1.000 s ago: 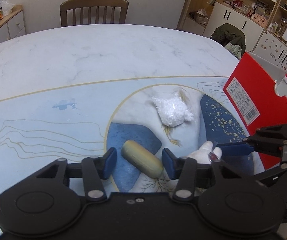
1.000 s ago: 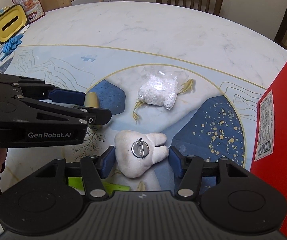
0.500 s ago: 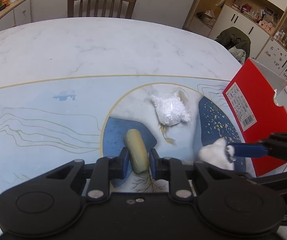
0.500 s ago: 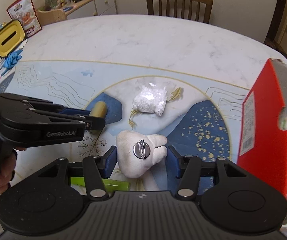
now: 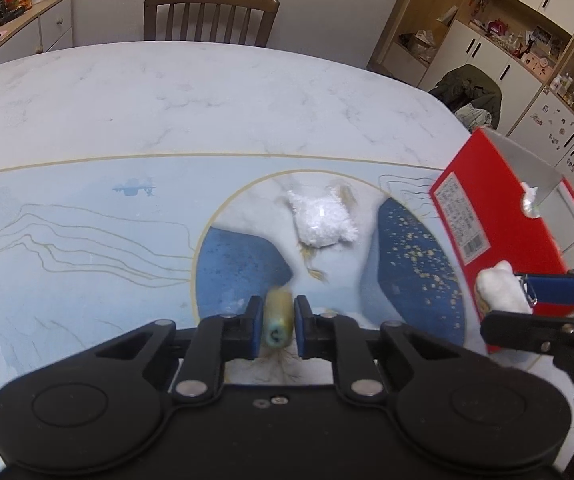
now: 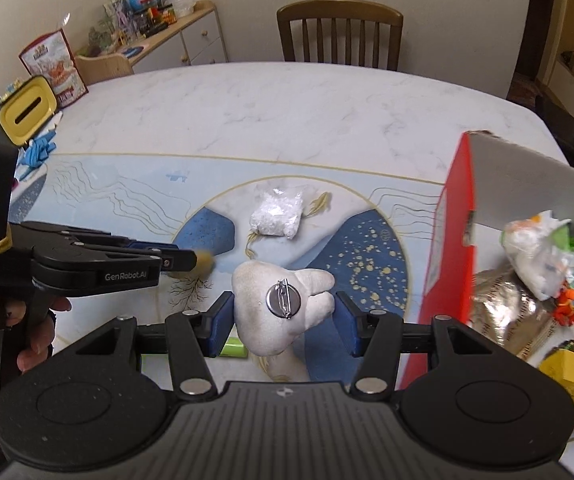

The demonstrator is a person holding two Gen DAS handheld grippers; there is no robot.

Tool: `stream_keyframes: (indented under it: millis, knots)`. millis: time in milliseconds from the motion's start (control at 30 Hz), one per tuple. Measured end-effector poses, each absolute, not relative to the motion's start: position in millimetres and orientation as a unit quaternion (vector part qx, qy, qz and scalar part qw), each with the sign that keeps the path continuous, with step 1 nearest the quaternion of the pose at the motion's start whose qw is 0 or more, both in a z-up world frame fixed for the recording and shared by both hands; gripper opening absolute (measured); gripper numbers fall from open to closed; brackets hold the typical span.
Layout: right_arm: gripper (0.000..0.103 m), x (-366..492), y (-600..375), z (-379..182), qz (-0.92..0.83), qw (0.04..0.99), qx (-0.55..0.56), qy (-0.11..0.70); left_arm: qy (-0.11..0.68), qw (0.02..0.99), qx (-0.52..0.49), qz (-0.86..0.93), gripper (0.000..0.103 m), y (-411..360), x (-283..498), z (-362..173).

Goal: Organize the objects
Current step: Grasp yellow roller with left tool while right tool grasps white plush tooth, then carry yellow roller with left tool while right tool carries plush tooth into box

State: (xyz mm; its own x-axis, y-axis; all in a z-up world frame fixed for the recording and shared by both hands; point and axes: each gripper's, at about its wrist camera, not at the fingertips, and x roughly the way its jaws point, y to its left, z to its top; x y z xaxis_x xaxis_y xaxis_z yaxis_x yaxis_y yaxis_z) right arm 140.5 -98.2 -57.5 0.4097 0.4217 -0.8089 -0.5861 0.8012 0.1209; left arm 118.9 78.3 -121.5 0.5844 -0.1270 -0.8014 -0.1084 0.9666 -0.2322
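Yellowish cylinder (image 5: 277, 322) pinched end-on between my left gripper (image 5: 278, 332) pads, lifted over the blue patch | white plush (image 6: 283, 304) with metal pin back held in my right gripper (image 6: 283, 322), jaws wide around it | white crystal bag (image 5: 323, 220) lies farther on table (image 5: 167, 100) | red box (image 6: 445, 264) stands right, just beside plush

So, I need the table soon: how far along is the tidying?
Several items already sit in the red box. The left gripper holds the yellow cylinder; the right gripper holds the white plush. The white bag remains on the table.
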Motion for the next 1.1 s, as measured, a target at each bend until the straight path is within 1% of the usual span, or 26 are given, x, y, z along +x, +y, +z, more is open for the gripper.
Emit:
stream_keyframes:
  millis: [233,433,900,1100]
  knots:
    - [0.053,133,-128,-39,0.308,0.841,-0.078,0.437,0.456,0.881,-0.128,0.004,0.013,63,110,-111]
    - [0.053,131,-164,-25,0.309,0.845,-0.081,0.429,0.443,0.886,-0.136,0.0,0.013,43,103,-88]
    - [0.053,148,-256,-8,0.294,0.858,-0.068,0.416,0.411,0.901,-0.132,-0.04,0.013,-39,104,-28]
    - [0.053,160,-291,-7,0.282,0.864,-0.066,0.411,0.406,0.903,-0.126,-0.056,0.013,-73,117,-17]
